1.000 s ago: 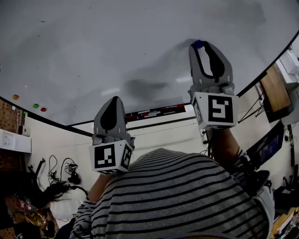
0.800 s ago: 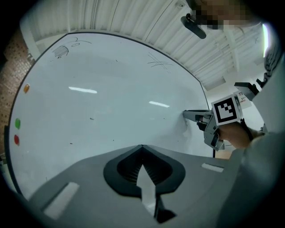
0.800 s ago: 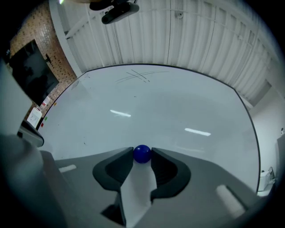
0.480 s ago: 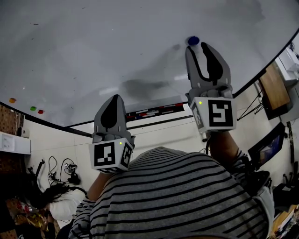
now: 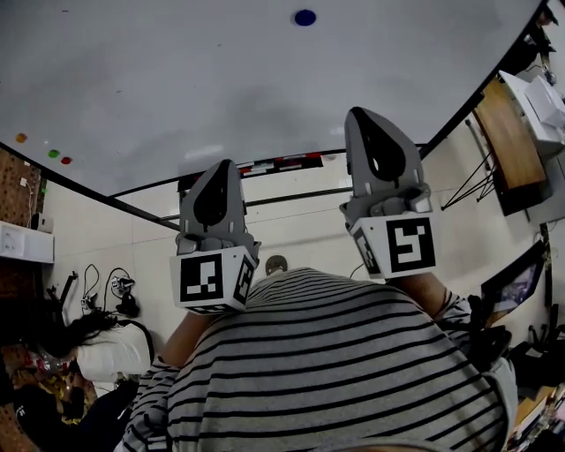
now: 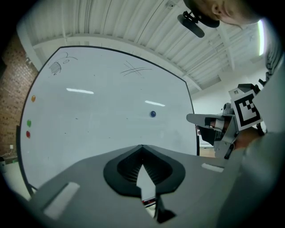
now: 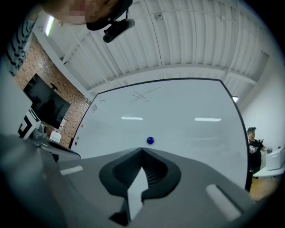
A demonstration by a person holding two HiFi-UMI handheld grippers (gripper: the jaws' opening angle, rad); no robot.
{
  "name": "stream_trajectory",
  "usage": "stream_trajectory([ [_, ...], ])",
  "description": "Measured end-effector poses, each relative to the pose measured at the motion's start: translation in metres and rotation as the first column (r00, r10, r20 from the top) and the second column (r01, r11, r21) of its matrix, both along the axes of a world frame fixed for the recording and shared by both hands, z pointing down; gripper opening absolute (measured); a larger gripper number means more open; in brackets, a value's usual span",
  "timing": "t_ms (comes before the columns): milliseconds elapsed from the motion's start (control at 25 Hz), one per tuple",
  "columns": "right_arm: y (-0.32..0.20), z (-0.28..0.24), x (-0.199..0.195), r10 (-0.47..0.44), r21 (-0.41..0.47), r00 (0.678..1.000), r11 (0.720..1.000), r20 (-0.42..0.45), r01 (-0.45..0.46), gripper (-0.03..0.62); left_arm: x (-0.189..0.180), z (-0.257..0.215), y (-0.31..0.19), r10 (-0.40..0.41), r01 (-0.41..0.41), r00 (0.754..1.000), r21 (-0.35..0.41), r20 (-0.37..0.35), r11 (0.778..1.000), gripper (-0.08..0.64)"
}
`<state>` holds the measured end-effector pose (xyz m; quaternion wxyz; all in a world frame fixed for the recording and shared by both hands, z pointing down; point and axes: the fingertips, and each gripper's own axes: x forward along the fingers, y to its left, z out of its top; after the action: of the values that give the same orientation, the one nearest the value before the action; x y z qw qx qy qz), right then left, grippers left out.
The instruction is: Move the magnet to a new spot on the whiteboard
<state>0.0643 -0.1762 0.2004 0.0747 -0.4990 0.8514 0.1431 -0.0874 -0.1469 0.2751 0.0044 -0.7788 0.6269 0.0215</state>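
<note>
1. Head view: the blue magnet [image 5: 305,17] sticks to the whiteboard [image 5: 221,88], well apart from the left gripper [image 5: 219,168] and the right gripper [image 5: 360,115].
2. Each gripper view shows its own jaws pressed together, empty.
3. Only the gripper views show pen scribbles [image 7: 142,95] near the board's top edge.
</note>
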Motion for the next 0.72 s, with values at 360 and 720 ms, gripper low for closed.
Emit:
stream_trajectory([
  [360, 0.083, 0.049, 0.046, -0.066, -0.146, 0.998, 0.987, -0.004, 0.064, 0.000, 0.059, 0.012, 0.079, -0.006, 0.006, 1.000, -0.001, -0.016, 1.000, 0.015],
  [720, 0.116, 0.049, 0.057, -0.072, -0.140, 0.997, 0.988, 0.002, 0.071, 0.000, 0.077, 0.007, 0.109, 0.010, -0.010, 1.000, 0.020, -0.010, 1.000, 0.015],
])
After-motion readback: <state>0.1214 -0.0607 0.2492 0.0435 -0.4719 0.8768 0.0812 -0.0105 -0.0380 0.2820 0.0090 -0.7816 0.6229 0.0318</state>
